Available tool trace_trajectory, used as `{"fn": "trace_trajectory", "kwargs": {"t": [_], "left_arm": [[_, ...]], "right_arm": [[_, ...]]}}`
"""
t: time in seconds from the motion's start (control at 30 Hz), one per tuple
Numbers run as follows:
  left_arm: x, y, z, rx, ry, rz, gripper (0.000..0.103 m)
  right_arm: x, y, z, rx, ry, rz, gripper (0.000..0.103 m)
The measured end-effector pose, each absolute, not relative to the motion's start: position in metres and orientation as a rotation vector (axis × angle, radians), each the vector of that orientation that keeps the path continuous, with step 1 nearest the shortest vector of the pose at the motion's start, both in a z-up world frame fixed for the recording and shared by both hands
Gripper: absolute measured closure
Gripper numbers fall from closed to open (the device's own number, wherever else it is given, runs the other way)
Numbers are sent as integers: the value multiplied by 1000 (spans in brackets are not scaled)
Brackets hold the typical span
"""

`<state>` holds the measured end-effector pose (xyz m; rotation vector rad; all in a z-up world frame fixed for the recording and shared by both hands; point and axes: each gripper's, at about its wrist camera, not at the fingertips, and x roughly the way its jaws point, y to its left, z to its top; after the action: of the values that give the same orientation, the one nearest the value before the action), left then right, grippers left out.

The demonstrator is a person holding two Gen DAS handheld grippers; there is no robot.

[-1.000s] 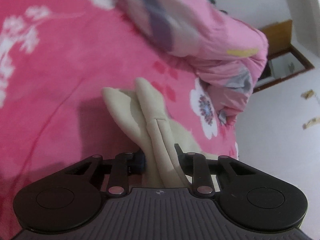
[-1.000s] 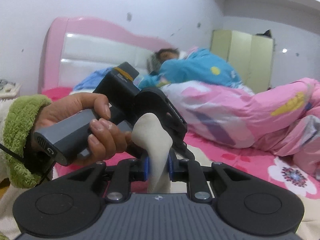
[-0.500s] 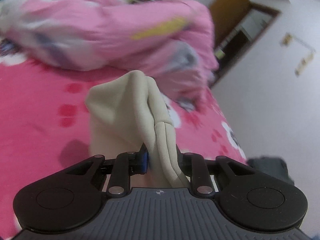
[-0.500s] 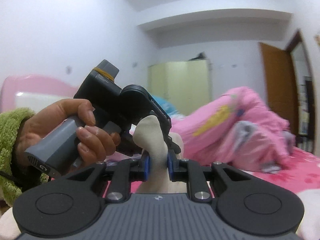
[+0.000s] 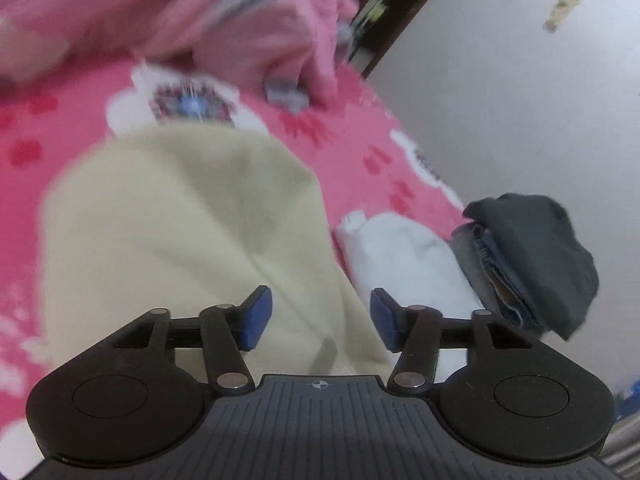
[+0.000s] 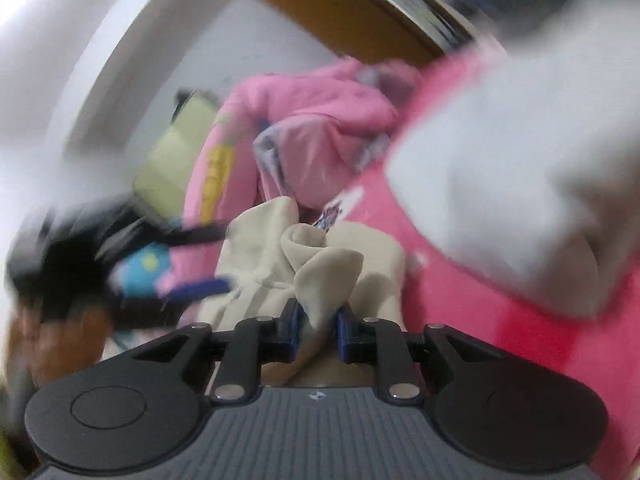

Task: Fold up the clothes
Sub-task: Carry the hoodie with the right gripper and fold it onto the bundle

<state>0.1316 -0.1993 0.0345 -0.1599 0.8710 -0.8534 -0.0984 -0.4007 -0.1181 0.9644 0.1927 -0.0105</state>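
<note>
Released since half a second ago, the cream garment lies under the spread left claw; the right claw pinches its bunched edge.

A bed with a bright pink floral sheet fills the room, a rumpled pink quilt heaped on it. White walls stand behind, with a brown wooden door frame beside a pale yellow-green wardrobe.

Left gripper with black linkage arms, blue pads, silver pivot screws, round black side discs, grey ribbed housing with a small crosshair mark, right gripper of the same build
</note>
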Motion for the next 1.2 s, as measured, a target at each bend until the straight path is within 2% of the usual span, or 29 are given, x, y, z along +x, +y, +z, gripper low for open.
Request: {"fn": "trace_trajectory", "kwargs": {"t": [0.07, 0.13, 0.17, 0.27, 0.3, 0.33, 0.37, 0.5, 0.67, 0.83, 0.97, 1.2], "left_arm": [[116, -173, 46, -82, 806, -855, 30], [95, -151, 54, 19, 752, -861, 27], [84, -142, 54, 69, 731, -864, 24], [52, -126, 43, 177, 682, -850, 20], [44, -123, 38, 193, 672, -835, 20], [35, -121, 33, 209, 662, -821, 20], [27, -119, 27, 225, 653, -806, 20], [9, -120, 8, 243, 632, -791, 20], [-9, -145, -15, 391, 546, -735, 20], [-20, -167, -34, 513, 432, -610, 30], [-18, -163, -32, 466, 445, -550, 30], [-18, -154, -43, 447, 483, -512, 29]], "right_arm": [[-98, -404, -116, 987, 186, 3, 77], [-97, -405, -111, 986, 180, 10, 62], [-96, -405, -108, 985, 178, 14, 58], [-95, -406, -100, 983, 169, 24, 55], [-95, -407, -97, 982, 166, 27, 58], [-94, -407, -94, 982, 163, 31, 79], [-94, -408, -91, 981, 161, 34, 87], [-94, -409, -85, 975, 159, 32, 88], [-104, -409, -101, 942, 217, -67, 88], [-116, -405, -91, 933, 150, -83, 88], [-126, -407, -77, 891, 105, -117, 89], [-126, -407, -109, 833, 217, -167, 90]]}}
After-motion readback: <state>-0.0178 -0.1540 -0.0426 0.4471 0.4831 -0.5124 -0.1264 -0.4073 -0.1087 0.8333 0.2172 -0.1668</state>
